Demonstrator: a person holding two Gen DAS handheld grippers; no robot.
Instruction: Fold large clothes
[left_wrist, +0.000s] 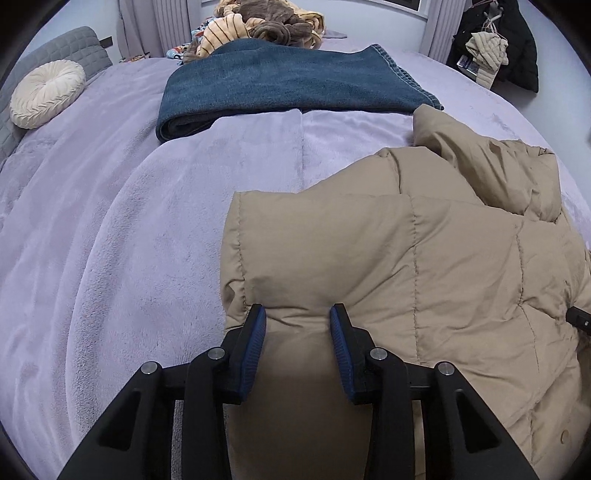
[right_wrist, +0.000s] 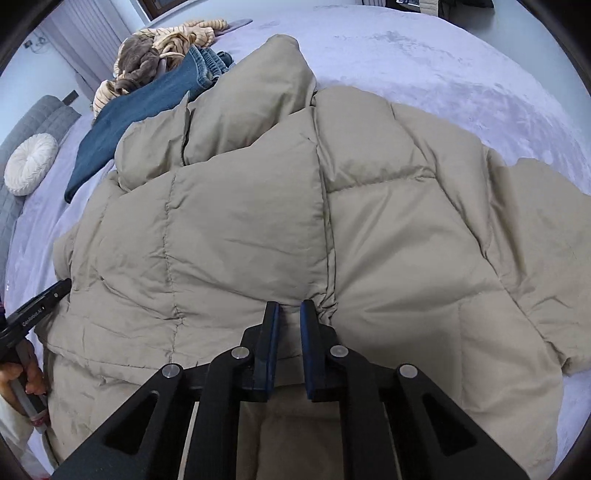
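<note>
A tan quilted puffer jacket (left_wrist: 424, 258) lies spread on the lilac bed cover (left_wrist: 129, 229); it fills most of the right wrist view (right_wrist: 258, 221). My left gripper (left_wrist: 297, 319) has its jaws apart, with a puffed fold of the jacket's left edge bulging between the blue pads. My right gripper (right_wrist: 289, 309) is nearly closed and pinches jacket fabric near the centre seam, which bunches beside its right finger. The left gripper's body (right_wrist: 37, 306) and a hand show at the left edge of the right wrist view.
Folded blue jeans (left_wrist: 288, 85) lie beyond the jacket, with a heap of striped and brown clothes (left_wrist: 258, 26) behind them. A round cream cushion (left_wrist: 46, 92) rests against a grey headboard (left_wrist: 70, 46). Dark clothes (left_wrist: 498, 48) hang at far right.
</note>
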